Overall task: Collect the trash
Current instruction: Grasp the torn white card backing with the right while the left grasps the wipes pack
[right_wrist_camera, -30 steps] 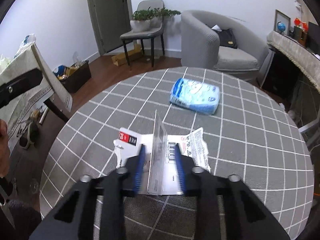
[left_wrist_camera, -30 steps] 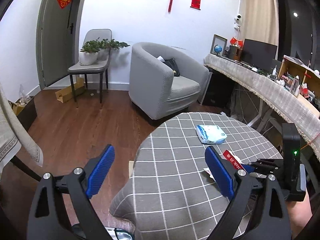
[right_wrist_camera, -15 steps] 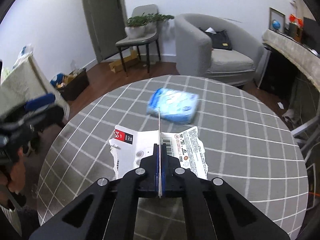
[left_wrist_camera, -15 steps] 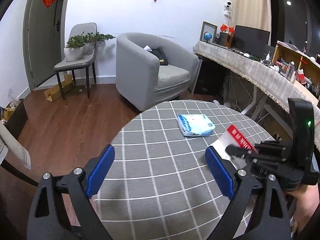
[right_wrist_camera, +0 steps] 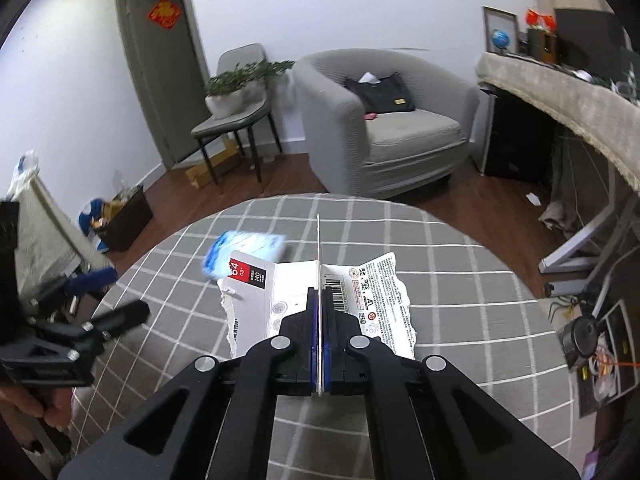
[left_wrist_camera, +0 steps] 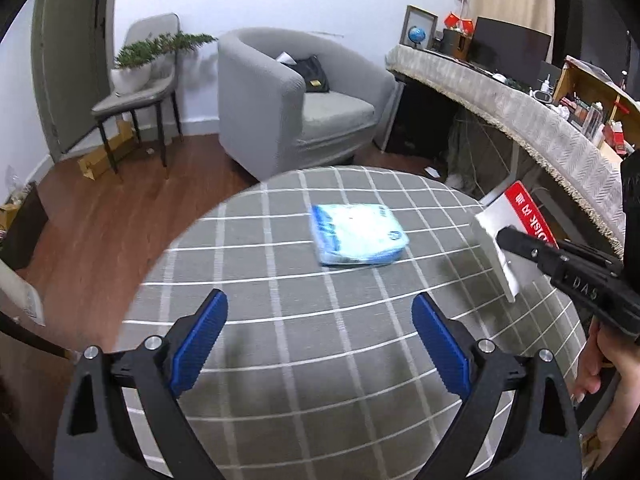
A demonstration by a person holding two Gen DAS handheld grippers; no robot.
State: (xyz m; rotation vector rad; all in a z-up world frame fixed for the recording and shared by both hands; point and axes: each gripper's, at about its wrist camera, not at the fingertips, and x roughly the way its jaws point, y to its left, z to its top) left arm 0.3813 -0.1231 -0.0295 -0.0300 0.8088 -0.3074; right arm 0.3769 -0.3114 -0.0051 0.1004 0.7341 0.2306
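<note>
Torn packaging [right_wrist_camera: 320, 304] is clamped edge-on in the right gripper's [right_wrist_camera: 319, 320] jaws; the left gripper [left_wrist_camera: 320, 338] is held agape (tissue pack [left_wrist_camera: 358, 238] blurred).

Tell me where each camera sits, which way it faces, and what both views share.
Left wrist: on the open left hand-held gripper, facing across the checked round table toward the armchair; the right hand-held gripper shows at right.
Right wrist: on the right hand-held gripper, shut on the torn card package, facing the same way; the left one shows at left.
Shared: table, blue tissue pack, armchair, package.
</note>
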